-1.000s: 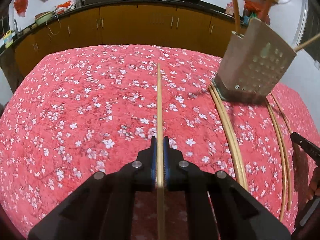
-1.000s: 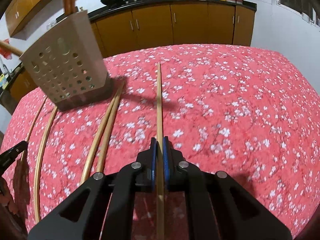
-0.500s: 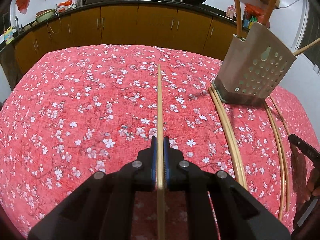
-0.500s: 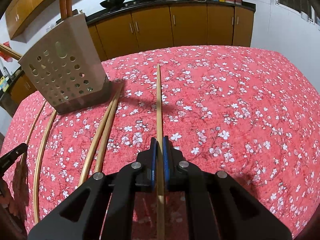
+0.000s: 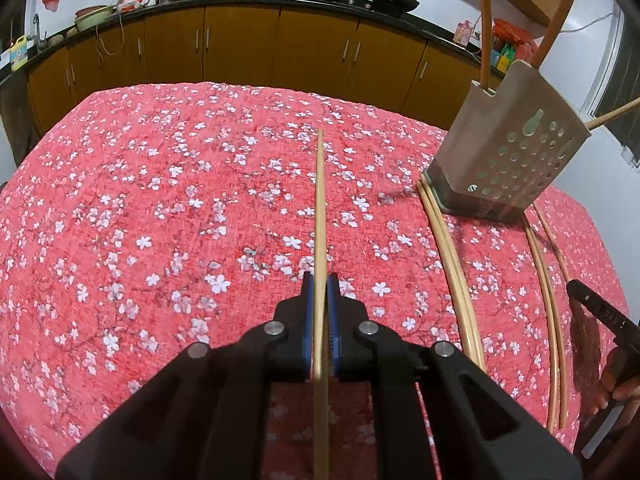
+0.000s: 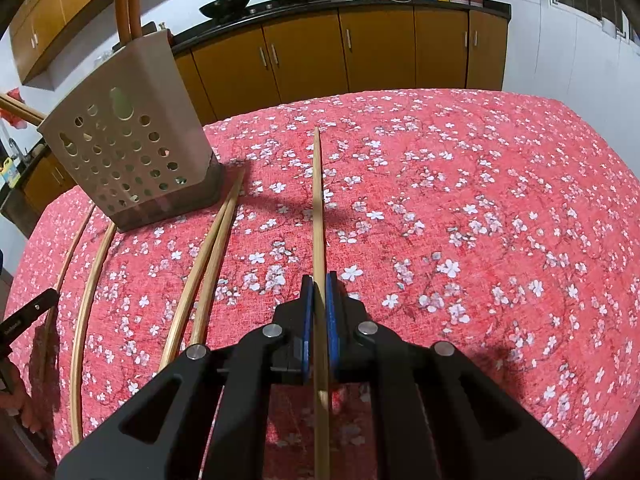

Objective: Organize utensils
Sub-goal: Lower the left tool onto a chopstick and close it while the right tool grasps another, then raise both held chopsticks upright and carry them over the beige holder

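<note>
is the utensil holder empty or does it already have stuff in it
Not empty: the perforated holder already has long wooden handles sticking up out of its top.

Soft indoor light falls evenly from above, so my red flowered tablecloth [image 5: 160,220] looks bright and saturated, with only faint shadows trailing from the perforated holder [image 6: 132,160] and the stick in my right gripper [image 6: 319,280]. The fisheye bends the cabinets [image 5: 240,48] and table edge into curves and blackens every corner. Both pictures look a little soft, with the flowers smeared at the far end of the cloth in my left view.
</note>
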`<state>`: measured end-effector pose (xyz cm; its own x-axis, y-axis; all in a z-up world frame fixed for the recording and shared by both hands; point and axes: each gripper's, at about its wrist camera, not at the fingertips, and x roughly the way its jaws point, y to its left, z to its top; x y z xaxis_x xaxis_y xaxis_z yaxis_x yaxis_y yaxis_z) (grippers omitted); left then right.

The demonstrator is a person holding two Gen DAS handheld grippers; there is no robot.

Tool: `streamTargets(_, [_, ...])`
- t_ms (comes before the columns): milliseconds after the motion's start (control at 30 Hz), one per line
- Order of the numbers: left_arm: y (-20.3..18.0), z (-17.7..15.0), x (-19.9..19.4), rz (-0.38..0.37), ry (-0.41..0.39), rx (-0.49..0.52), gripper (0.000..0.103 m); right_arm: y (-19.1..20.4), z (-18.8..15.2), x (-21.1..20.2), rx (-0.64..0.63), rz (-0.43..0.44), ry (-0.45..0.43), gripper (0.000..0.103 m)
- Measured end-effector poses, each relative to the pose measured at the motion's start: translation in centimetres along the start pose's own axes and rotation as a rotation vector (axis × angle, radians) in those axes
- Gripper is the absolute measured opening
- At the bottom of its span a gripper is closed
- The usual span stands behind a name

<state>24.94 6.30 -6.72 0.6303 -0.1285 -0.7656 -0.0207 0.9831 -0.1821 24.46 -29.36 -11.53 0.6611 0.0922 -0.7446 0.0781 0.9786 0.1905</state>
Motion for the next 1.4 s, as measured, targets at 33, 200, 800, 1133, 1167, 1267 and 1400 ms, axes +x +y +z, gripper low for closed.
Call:
streamTargets(33, [0.0, 0.0, 0.0, -0.001, 0.000, -0.002, 0.009, 0.0, 0.0, 0.0, 0.001, 0.000, 0.000, 0.008])
streamTargets(200, [0.0, 0.0, 0.0, -0.001, 0.000, -0.002, 0.009, 0.0, 0.0, 0.0, 0.000, -0.002, 0.000, 0.008])
streamTargets(800, [-1.3, -2.1, -1.5, 0.044, 0.006, 0.062, 0.013, 1.0, -1.8, -1.5, -0.052, -0.033, 0.002, 0.008])
streamTargets(1133, [-0.5, -1.5, -2.4, 0.031, -0.012, 0.037, 0.008, 0.3, -1.1, -4.9, -0.040, 0.000, -0.092, 0.007])
streamTargets(1167, [-0.4, -1.4, -2.8, 0.030, -0.021, 0.037, 0.008, 0.2, -0.9, -5.5, -0.038, 0.001, -0.109, 0.007])
streamTargets(1267, [-0.7, -0.6, -4.1, 0.021, -0.060, 0.038, 0.008, -0.2, -0.2, -7.0, -0.025, 0.009, -0.156, 0.007])
streamTargets(1400, [-0.8, 0.3, -6.1, 0.004, -0.122, 0.039, 0.008, -0.3, 0.6, -9.2, -0.016, 0.018, -0.231, 0.007])
